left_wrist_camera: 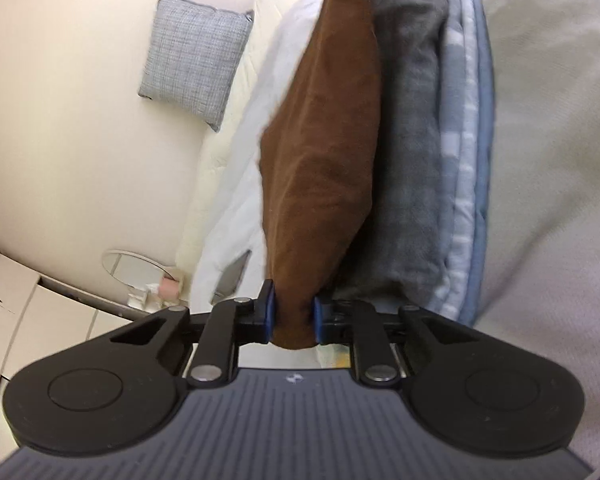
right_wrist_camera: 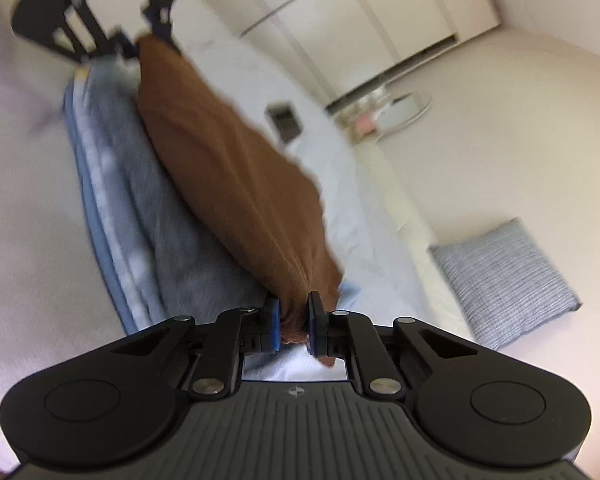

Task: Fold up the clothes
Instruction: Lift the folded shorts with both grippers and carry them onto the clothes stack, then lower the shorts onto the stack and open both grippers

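White bed (left_wrist_camera: 236,184) fills the middle of both wrist views and serves as the landmark; its sheet is pale and lightly creased. Along one edge of the bed lies a stack of folded cloth: a grey towel-like piece (left_wrist_camera: 412,140) uppermost, striped light-blue bedding (left_wrist_camera: 460,160) under it. Brown garment (left_wrist_camera: 324,152) stretched in a long sagging band above the bed, just beside the grey stack, strung between the two tools; whether its belly touches the sheet cannot be told. Grey woven cushion (left_wrist_camera: 196,56) stands against the cream wall beyond the far side of the bed. Oval mirror (left_wrist_camera: 134,266) leans low on that wall past the bed's end, small pink item beside it, white cabinet doors (left_wrist_camera: 32,312) further along. Dark phone-like slab (left_wrist_camera: 232,276) lies flat on the sheet near that end. Left gripper (left_wrist_camera: 293,318): blue pads pinched onto one bunched end of the brown garment. Right gripper (right_wrist_camera: 293,326): pads likewise clamped on the opposite end, a tuft poking out behind them. In the right wrist view the left tool shows blurred at the garment's far end.
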The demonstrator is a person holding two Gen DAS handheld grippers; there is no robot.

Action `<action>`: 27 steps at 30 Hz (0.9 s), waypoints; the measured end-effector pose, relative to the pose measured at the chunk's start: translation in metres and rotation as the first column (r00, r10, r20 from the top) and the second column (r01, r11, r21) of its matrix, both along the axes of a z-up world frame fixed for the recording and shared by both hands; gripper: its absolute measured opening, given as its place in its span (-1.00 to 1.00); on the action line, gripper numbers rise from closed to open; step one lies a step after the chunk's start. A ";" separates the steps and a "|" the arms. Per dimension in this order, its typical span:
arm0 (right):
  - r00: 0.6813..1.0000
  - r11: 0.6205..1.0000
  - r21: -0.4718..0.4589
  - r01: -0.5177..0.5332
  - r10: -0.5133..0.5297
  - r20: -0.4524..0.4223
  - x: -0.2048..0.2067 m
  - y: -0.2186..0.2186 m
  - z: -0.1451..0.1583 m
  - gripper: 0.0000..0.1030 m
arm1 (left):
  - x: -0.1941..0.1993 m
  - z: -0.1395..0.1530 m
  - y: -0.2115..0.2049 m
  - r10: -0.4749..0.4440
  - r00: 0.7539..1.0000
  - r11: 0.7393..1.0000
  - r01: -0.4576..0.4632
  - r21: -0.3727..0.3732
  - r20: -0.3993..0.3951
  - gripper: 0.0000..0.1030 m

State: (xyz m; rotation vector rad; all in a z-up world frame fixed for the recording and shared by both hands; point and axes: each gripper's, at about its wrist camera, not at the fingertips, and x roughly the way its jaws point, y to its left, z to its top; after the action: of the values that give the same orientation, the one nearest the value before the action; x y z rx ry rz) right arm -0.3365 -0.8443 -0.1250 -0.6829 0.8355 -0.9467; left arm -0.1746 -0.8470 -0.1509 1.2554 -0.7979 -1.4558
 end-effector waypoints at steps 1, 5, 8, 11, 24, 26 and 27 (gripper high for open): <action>1.000 1.000 0.004 -0.005 0.005 -0.010 0.001 0.003 -0.003 -0.80 | 0.001 -0.005 -0.001 -0.008 1.000 1.000 0.008 0.018 0.016 -0.70; 0.995 1.000 0.030 0.007 -0.004 -0.103 0.004 0.001 -0.031 -0.79 | -0.002 -0.019 -0.009 -0.014 1.000 0.999 0.013 0.031 0.024 -0.65; 0.994 0.999 0.025 0.020 -0.018 -0.103 0.005 -0.002 -0.035 -0.75 | -0.001 -0.017 -0.016 -0.001 1.000 0.999 0.001 0.032 0.001 -0.58; 0.996 0.999 0.034 0.036 -0.033 -0.088 0.002 -0.002 -0.033 -0.70 | 0.002 -0.014 -0.010 0.015 1.000 0.999 -0.014 0.032 -0.025 -0.53; 0.976 0.968 0.224 0.116 -0.153 0.154 -0.027 0.055 -0.016 -0.38 | 0.035 0.035 0.036 0.282 0.805 0.959 -0.252 0.129 -0.523 -0.35; 0.967 0.961 0.257 0.104 -0.157 0.198 -0.026 0.063 -0.012 -0.38 | 0.035 0.049 0.033 0.290 0.753 0.956 -0.259 0.139 -0.591 -0.34; 0.962 0.958 0.271 0.097 -0.160 0.220 -0.025 0.064 -0.009 -0.38 | 0.036 0.056 0.032 0.290 0.731 0.955 -0.259 0.142 -0.618 -0.34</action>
State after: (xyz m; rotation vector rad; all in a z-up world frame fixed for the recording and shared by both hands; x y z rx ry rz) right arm -0.3618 -0.7805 -0.1335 -0.2830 0.7770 -0.9943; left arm -0.1389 -0.8149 -0.0949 0.7742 -0.1062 -1.5149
